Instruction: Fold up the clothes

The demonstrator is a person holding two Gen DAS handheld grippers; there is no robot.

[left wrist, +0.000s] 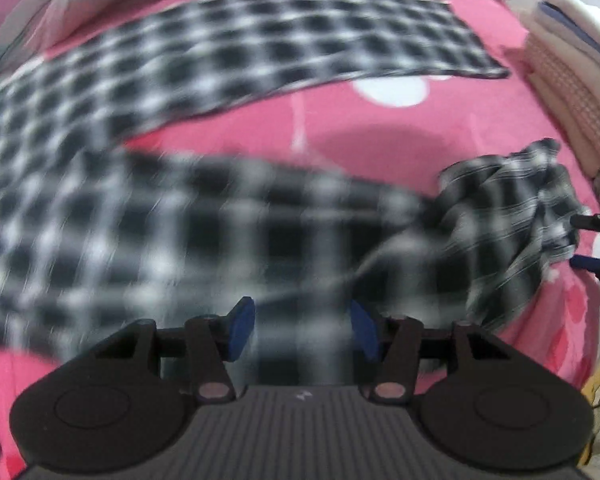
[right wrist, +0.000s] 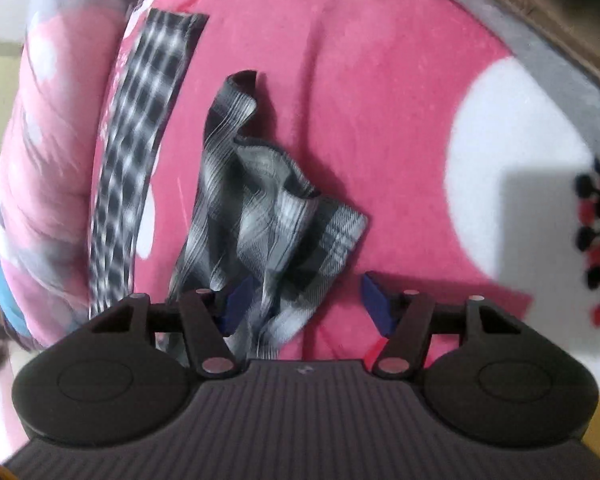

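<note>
Two grippers, left (left wrist: 302, 330) and right (right wrist: 306, 304), both spread, empty; checked cloth (right wrist: 268, 216) lies beneath on bed (right wrist: 380, 100).

The frames show one black-and-white checked garment (left wrist: 228, 92), laid out in long bands with one crumpled end (right wrist: 268, 220). It lies on one pink bed cover (left wrist: 380, 148). At the bed's edge sits one stack of folded pale linens (left wrist: 572, 92). Two tongs appear, the left tongs (left wrist: 302, 330) and the right tongs (right wrist: 306, 306).

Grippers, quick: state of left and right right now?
Left gripper: open, above the checked cloth, holding nothing.
Right gripper: open; crumpled end of the cloth lies loose between the jaws, not clamped.
</note>
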